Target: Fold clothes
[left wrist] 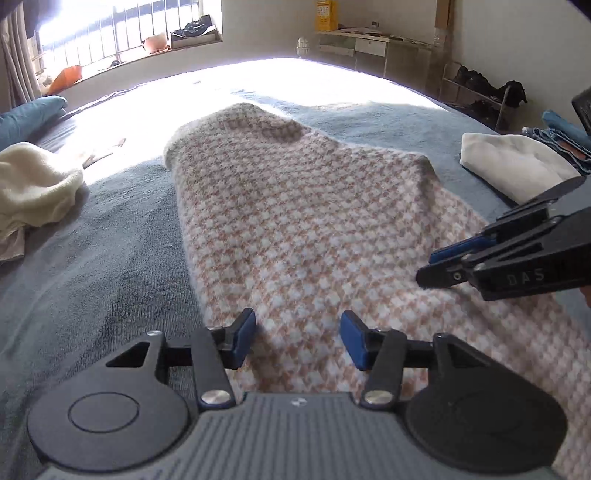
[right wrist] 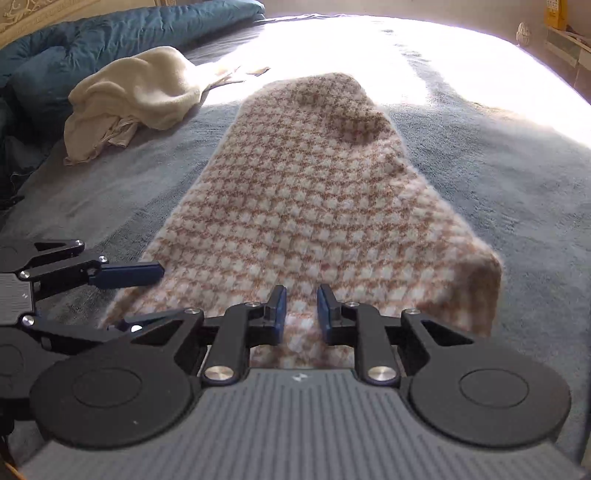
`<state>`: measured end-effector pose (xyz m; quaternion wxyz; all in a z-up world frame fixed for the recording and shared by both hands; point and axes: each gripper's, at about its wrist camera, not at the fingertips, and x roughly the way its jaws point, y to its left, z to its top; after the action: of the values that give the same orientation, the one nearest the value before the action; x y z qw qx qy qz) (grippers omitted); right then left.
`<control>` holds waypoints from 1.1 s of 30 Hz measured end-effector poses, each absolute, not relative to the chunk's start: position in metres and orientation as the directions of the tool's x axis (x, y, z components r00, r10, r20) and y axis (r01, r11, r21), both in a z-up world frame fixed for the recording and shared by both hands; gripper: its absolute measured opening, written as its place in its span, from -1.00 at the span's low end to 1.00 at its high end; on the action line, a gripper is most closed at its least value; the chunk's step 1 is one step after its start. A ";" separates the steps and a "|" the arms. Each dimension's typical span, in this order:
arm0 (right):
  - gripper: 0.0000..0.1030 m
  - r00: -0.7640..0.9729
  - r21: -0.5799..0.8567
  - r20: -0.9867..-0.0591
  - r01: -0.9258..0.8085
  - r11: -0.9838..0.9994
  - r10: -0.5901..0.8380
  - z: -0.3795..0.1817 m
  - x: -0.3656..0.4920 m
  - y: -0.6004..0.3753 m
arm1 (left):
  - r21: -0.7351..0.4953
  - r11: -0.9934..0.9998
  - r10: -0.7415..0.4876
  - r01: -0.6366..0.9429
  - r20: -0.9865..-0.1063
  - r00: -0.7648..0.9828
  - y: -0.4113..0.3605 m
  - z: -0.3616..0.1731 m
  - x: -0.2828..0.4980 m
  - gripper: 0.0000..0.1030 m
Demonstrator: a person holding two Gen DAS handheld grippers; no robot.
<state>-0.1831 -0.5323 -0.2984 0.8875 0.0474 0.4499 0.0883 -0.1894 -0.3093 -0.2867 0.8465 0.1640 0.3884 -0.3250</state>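
My left gripper (left wrist: 297,338) has its fingers (left wrist: 244,338) standing well apart, with nothing pinched between them; the near end of the checked knit garment (left wrist: 295,221) lies under the gap. My right gripper (right wrist: 300,311) has its fingers (right wrist: 280,308) drawn to a narrow gap over the garment's near hem. I see fabric in that gap, but I cannot tell whether the pads press on it. In the right wrist view the left gripper comes in from the left edge, one blue pad just at the garment's near left corner.

The garment, pink-brown and white, lies spread lengthwise on the grey-blue bed cover (left wrist: 110,258), narrowing toward the far, sunlit end; its right side has a corner turned up. A crumpled cream fleece piece (right wrist: 136,96) sits on the bed to the left, well apart from the garment. A folded white piece (left wrist: 513,166) rests to the right, beside some folded blue things (left wrist: 565,136). A blue quilt (right wrist: 129,29) lies along the far left.
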 end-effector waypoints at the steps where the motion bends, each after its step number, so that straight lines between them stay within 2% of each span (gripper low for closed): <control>1: -0.65 0.560 0.169 -0.805 -0.104 0.980 0.198 -0.298 -0.210 -0.534 | 0.023 0.729 -0.413 0.684 -0.783 0.466 -0.300 -0.287 -0.206 0.06; 5: -0.65 0.456 0.181 -0.869 -0.071 0.981 0.193 -0.291 -0.315 -0.535 | -0.033 0.733 -0.382 0.680 -0.847 0.370 -0.269 -0.282 -0.253 0.07; 8: -0.65 0.361 0.175 -0.914 -0.060 0.983 0.185 -0.276 -0.347 -0.532 | -0.094 0.752 -0.388 0.652 -0.863 0.324 -0.254 -0.267 -0.263 -0.02; 11: -0.64 0.421 0.150 -0.889 -0.109 0.983 0.182 -0.252 -0.332 -0.530 | -0.120 0.787 -0.403 0.605 -0.842 0.358 -0.252 -0.251 -0.248 -0.01; 15: -0.62 0.547 0.175 -0.807 -0.135 0.975 0.221 -0.257 -0.260 -0.527 | -0.199 0.792 -0.438 0.577 -0.845 0.309 -0.280 -0.249 -0.203 -0.01; 17: -0.61 0.521 0.216 -0.816 -0.128 0.968 0.251 -0.276 -0.242 -0.523 | -0.228 0.789 -0.440 0.570 -0.858 0.265 -0.298 -0.254 -0.185 -0.01; 20: -0.60 0.469 0.239 -0.839 -0.136 0.961 0.275 -0.299 -0.260 -0.512 | -0.184 0.823 -0.352 0.537 -0.908 0.229 -0.316 -0.266 -0.173 -0.01; 23: -0.61 0.407 0.272 -0.856 -0.167 0.948 0.318 -0.290 -0.326 -0.507 | -0.157 0.838 -0.302 0.523 -0.931 0.205 -0.323 -0.271 -0.174 0.01; 26: -0.60 0.308 0.291 -0.891 -0.180 0.940 0.335 -0.274 -0.353 -0.513 | -0.126 0.841 -0.262 0.526 -0.946 0.193 -0.330 -0.272 -0.176 0.03; 30: -0.59 0.427 0.238 -0.857 -0.167 0.957 0.288 -0.246 -0.332 -0.535 | -0.096 0.845 -0.217 0.526 -0.961 0.174 -0.337 -0.273 -0.174 0.05; 33: -0.58 0.496 0.221 -0.832 -0.114 0.969 0.248 -0.254 -0.302 -0.553 | -0.078 0.847 -0.192 0.525 -0.967 0.165 -0.340 -0.273 -0.174 0.05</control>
<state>-0.3022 -0.5531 -0.2540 0.8623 0.0682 0.4907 0.1049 -0.1741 -0.3402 -0.2732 0.7506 0.1389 0.6002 -0.2388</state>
